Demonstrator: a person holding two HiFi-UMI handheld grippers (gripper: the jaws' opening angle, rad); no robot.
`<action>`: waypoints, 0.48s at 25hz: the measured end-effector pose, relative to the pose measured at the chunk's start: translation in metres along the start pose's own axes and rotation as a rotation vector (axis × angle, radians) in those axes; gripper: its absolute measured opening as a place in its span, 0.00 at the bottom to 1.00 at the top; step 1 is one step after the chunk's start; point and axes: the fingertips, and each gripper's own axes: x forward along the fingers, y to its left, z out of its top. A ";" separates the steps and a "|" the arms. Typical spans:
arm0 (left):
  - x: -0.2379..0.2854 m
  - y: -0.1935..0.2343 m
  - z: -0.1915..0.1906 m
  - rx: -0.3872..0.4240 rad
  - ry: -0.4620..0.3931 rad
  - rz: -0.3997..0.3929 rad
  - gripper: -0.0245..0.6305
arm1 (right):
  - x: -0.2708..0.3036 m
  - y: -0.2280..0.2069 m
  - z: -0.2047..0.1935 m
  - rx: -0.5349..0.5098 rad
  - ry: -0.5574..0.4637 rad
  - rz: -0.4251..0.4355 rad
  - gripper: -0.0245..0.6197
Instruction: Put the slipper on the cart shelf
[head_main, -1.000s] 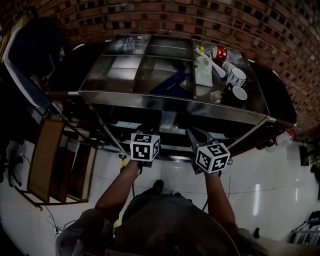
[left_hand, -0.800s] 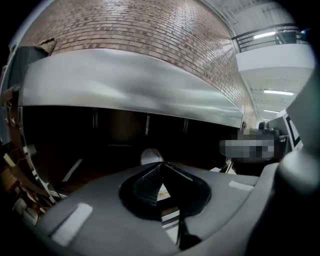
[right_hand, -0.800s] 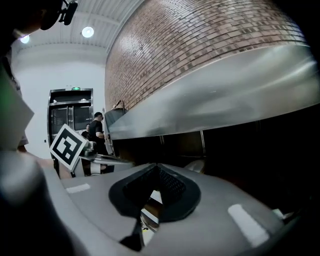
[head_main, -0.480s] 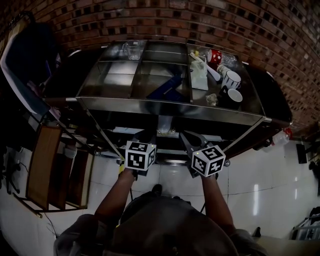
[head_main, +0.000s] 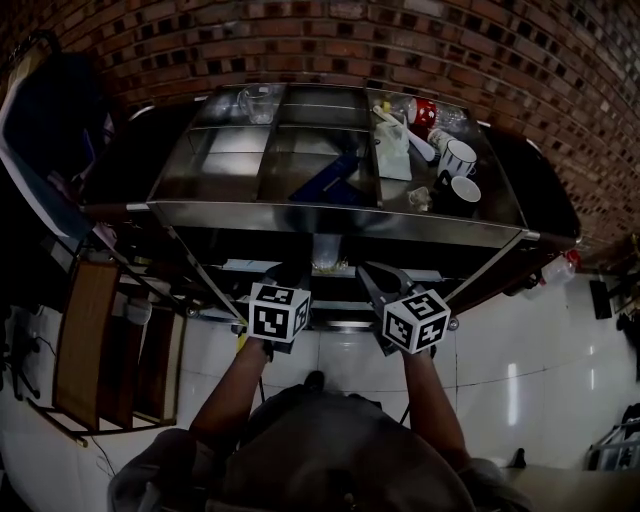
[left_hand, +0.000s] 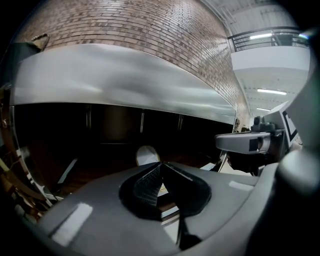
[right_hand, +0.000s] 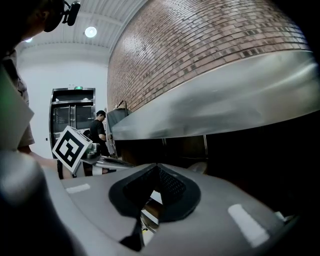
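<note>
Head view: the steel cart (head_main: 340, 218) fills the upper half, set against a brick wall (head_main: 300, 40). Its top tray holds a glass (head_main: 262, 100) at 11 o'clock, two mugs (head_main: 457, 157) and a red can (head_main: 423, 110) at 1 o'clock, and a blue thing (head_main: 335, 175) near the middle. Just below centre, the left hand-held gripper (head_main: 290, 275) and the right hand-held gripper (head_main: 372, 283) point side by side under the tray's front edge, towards the dark lower shelf (head_main: 300, 268).

Left gripper view: the left hand-held gripper (left_hand: 160, 165) has its jaws pressed together, with nothing between them. Just past the tips, at 11 o'clock from them, a pale rounded shape (left_hand: 147, 155) lies on the lower shelf. It seems to be the slipper, though the dark hides its outline. The cart's steel edge (left_hand: 125, 80) arcs above, and the right hand-held gripper (left_hand: 245, 142) shows at 3 o'clock.

Right gripper view: the right hand-held gripper (right_hand: 157, 167) also has its jaws pressed together on nothing. The same pale rounded shape (right_hand: 200, 167) sits at 3 o'clock from the tips, in the shelf's shadow. The left hand-held gripper (right_hand: 71, 146) shows at 9 o'clock, with a person (right_hand: 98, 131) standing far behind it.
</note>
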 end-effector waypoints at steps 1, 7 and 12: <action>0.001 0.001 0.000 0.002 0.002 -0.002 0.05 | 0.000 0.000 0.000 -0.001 0.000 0.000 0.04; 0.004 -0.001 -0.001 0.006 0.013 -0.017 0.05 | 0.002 0.000 0.000 0.000 0.003 -0.002 0.04; 0.006 -0.002 0.000 0.009 0.017 -0.025 0.05 | 0.003 -0.001 0.000 0.005 0.003 -0.004 0.04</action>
